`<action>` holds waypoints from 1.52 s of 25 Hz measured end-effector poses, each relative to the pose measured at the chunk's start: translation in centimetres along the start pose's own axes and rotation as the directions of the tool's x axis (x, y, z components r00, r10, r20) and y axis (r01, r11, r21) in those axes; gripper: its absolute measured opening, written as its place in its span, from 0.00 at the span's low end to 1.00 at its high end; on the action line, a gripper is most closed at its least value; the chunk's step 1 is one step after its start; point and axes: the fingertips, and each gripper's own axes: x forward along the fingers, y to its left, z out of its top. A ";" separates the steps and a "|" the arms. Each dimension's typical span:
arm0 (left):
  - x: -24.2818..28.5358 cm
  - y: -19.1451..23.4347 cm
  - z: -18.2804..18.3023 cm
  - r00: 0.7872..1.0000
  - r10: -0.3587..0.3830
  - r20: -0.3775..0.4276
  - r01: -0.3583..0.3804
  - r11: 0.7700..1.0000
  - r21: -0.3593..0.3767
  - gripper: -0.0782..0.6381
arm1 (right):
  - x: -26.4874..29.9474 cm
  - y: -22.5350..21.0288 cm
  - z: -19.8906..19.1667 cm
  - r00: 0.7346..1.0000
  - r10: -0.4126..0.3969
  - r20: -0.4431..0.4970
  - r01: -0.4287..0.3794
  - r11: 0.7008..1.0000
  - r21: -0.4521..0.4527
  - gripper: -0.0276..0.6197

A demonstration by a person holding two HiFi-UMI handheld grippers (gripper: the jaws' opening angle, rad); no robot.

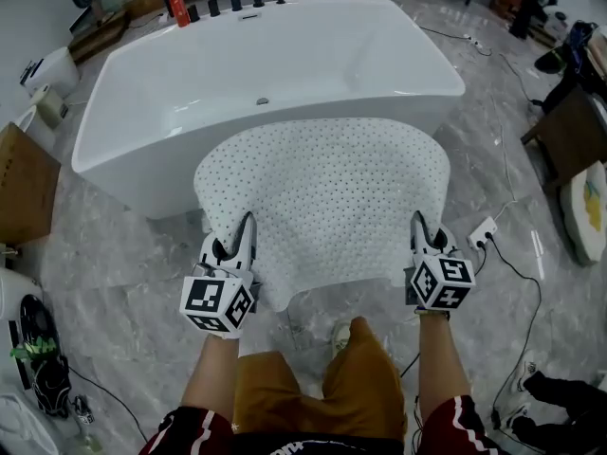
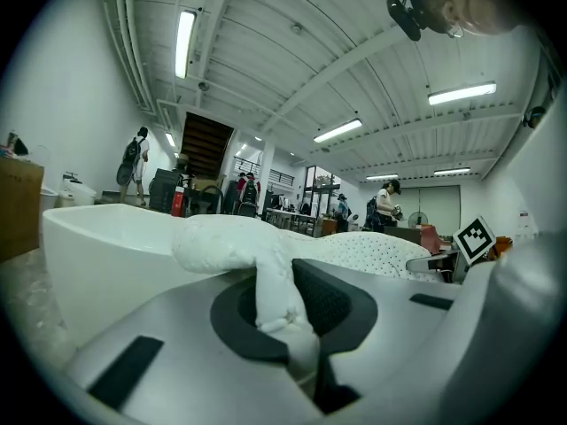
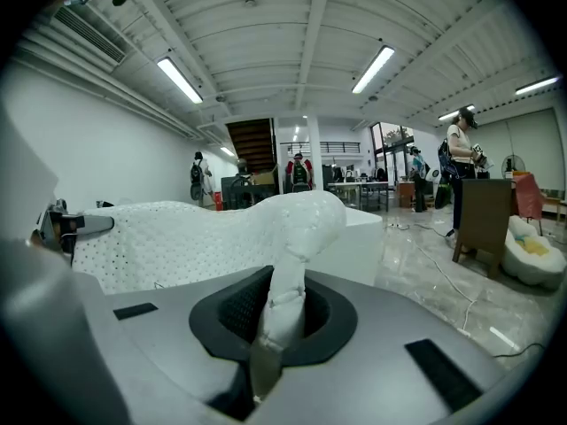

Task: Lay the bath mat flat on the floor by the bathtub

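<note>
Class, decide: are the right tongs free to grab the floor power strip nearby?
Probably not: the right tongs are clamped on the bath mat, though the power strip lies close.

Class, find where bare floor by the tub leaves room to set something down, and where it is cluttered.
Bare floor lies in front of the tub, between the box and the held mat. Right of the mat it is crowded: a power strip and a wooden stand.

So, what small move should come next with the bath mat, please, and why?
Probably lower both grippers evenly: the left gripper and right gripper each clamp a near corner of the bath mat, which hangs bowed above the floor beside the bathtub.
</note>
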 end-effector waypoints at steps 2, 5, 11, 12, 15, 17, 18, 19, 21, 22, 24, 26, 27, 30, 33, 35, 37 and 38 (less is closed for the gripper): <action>0.4 0.5 -2.3 1.000 -0.004 0.002 0.004 1.000 0.005 0.16 | 1.0 0.1 -2.0 1.000 0.014 0.000 -0.014 1.000 -0.004 0.11; 1.4 1.2 -6.2 1.000 -0.003 0.007 0.002 1.000 0.011 0.16 | 2.5 -0.2 -5.0 1.000 0.025 0.007 -0.025 0.999 -0.023 0.11; 3.4 3.3 -12.7 1.000 -0.009 0.000 0.009 1.000 0.027 0.16 | 5.5 0.5 -10.7 0.999 0.032 0.014 -0.031 0.999 -0.040 0.11; 3.6 3.6 -13.3 1.000 -0.010 0.001 0.010 1.000 0.027 0.16 | 5.9 0.6 -11.3 0.999 0.033 0.016 -0.033 0.999 -0.040 0.11; 4.2 3.9 -14.9 1.000 -0.013 0.003 0.013 1.000 0.025 0.16 | 6.7 0.5 -12.8 0.999 0.035 0.020 -0.034 0.998 -0.049 0.11; 4.6 4.2 -15.9 1.000 -0.014 0.004 0.014 1.000 0.020 0.16 | 7.3 0.3 -13.6 0.999 0.036 0.025 -0.034 0.998 -0.050 0.11; 4.7 4.4 -16.3 1.000 -0.014 0.003 0.014 1.000 0.016 0.16 | 7.5 0.3 -13.9 0.999 0.036 0.026 -0.035 0.998 -0.047 0.11; 4.8 4.6 -16.7 1.000 -0.013 0.001 0.013 1.000 0.013 0.16 | 7.8 0.3 -14.2 0.999 0.036 0.026 -0.035 0.998 -0.045 0.11; 4.9 4.9 -17.1 1.000 -0.012 -0.004 0.012 1.000 0.006 0.16 | 8.3 0.4 -14.7 0.999 0.036 0.022 -0.035 0.998 -0.043 0.11; 5.0 5.2 -17.3 1.000 -0.010 -0.007 0.010 1.000 0.001 0.16 | 8.6 0.5 -14.9 0.999 0.037 0.019 -0.036 0.998 -0.043 0.11; 5.3 5.7 -17.7 1.000 -0.004 -0.016 0.004 1.000 -0.004 0.16 | 9.3 0.7 -15.3 0.999 0.042 0.011 -0.041 0.998 -0.042 0.11; 5.7 6.1 -18.3 1.000 0.002 -0.026 -0.002 1.000 0.000 0.16 | 10.1 0.9 -15.8 0.999 0.048 0.002 -0.048 0.998 -0.047 0.11; 5.9 6.4 -18.5 1.000 0.005 -0.029 -0.005 1.000 0.000 0.16 | 10.5 0.9 -16.0 0.999 0.051 -0.002 -0.051 0.997 -0.050 0.11; 6.6 7.1 -19.6 0.999 0.021 -0.047 -0.021 1.000 -0.005 0.16 | 11.9 0.8 -17.0 0.998 0.057 -0.018 -0.058 0.997 -0.054 0.11; 7.2 7.4 -21.1 0.997 0.032 -0.072 -0.033 0.999 -0.006 0.16 | 13.2 0.4 -18.4 0.997 0.058 -0.040 -0.060 0.997 -0.049 0.11; 7.9 7.4 -22.1 0.996 0.037 -0.087 -0.038 0.999 -0.004 0.16 | 14.3 -0.1 -19.4 0.997 0.060 -0.055 -0.062 0.997 -0.044 0.11; 8.7 7.4 -23.1 0.994 0.043 -0.100 -0.044 0.999 0.000 0.16 | 15.3 -0.5 -20.5 0.996 0.065 -0.068 -0.068 0.997 -0.041 0.11; 9.1 7.3 -23.6 0.993 0.047 -0.107 -0.047 0.999 0.002 0.16 | 15.8 -0.8 -21.0 0.995 0.068 -0.074 -0.071 0.997 -0.038 0.11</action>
